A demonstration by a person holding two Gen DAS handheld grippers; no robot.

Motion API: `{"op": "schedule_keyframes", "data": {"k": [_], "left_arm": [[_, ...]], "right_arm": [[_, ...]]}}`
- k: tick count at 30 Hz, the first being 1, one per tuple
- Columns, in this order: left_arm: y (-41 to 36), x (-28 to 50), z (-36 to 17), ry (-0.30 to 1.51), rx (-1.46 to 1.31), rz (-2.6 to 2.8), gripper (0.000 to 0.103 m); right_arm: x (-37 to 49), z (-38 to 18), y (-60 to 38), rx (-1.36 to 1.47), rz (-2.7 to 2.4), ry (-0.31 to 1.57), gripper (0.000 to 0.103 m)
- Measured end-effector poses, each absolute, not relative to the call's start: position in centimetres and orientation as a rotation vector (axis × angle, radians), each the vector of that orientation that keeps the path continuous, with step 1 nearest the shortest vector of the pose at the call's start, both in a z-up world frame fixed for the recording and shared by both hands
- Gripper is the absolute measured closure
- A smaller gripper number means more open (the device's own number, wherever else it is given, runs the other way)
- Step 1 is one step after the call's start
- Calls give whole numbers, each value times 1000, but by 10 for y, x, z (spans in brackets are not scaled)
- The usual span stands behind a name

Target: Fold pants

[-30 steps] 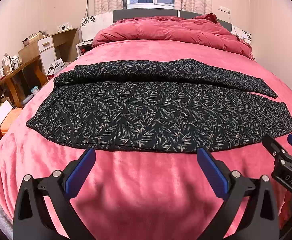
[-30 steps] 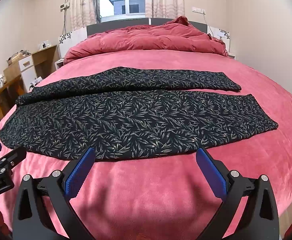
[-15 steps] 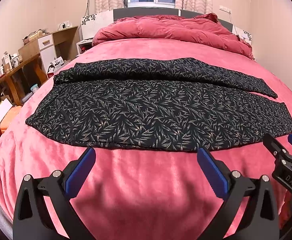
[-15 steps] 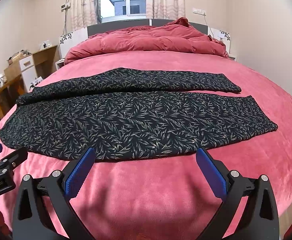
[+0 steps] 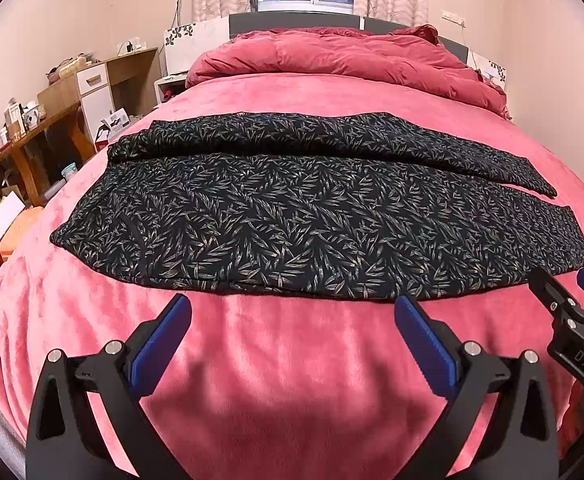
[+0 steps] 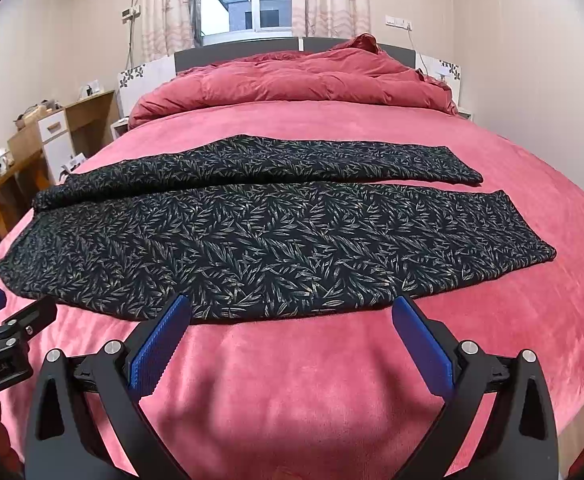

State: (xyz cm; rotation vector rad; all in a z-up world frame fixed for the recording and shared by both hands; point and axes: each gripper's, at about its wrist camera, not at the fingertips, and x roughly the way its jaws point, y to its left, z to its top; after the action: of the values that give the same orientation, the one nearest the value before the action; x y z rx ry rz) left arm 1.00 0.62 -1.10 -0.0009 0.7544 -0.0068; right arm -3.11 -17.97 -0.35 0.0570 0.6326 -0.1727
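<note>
Pants [image 5: 312,216] of dark, leaf-printed fabric lie spread flat across the bed [image 5: 292,360], lengthwise along its near edge, waist toward the left side and both leg hems toward the right. We see the two legs parted in a narrow V: the near leg runs close to the near edge, the far leg angles toward the red duvet [image 5: 344,56] heaped at the headboard end. We judge this flat layout to be the starting condition for a first fold, leg over leg. The cloth looks thin and limp, with few wrinkles. We hold the left gripper [image 5: 292,320] and the right gripper [image 6: 287,320] side by side just short of the near leg's edge, each with its jaws spread wide and nothing between the blue pads [image 6: 159,344]. Such placement, we judge, readies both for a paired pinch along that edge. A cluttered desk [image 5: 47,128] stands beyond the bed's left side.
</note>
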Motion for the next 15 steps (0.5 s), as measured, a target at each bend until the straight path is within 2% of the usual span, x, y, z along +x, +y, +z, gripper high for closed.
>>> {"op": "schedule_keyframes", "data": {"k": [15], "left_arm": [[6,10,-12,765,-4,-9,2]], "right_arm": [[-31,-4,-179,51,-169,631,3]]}}
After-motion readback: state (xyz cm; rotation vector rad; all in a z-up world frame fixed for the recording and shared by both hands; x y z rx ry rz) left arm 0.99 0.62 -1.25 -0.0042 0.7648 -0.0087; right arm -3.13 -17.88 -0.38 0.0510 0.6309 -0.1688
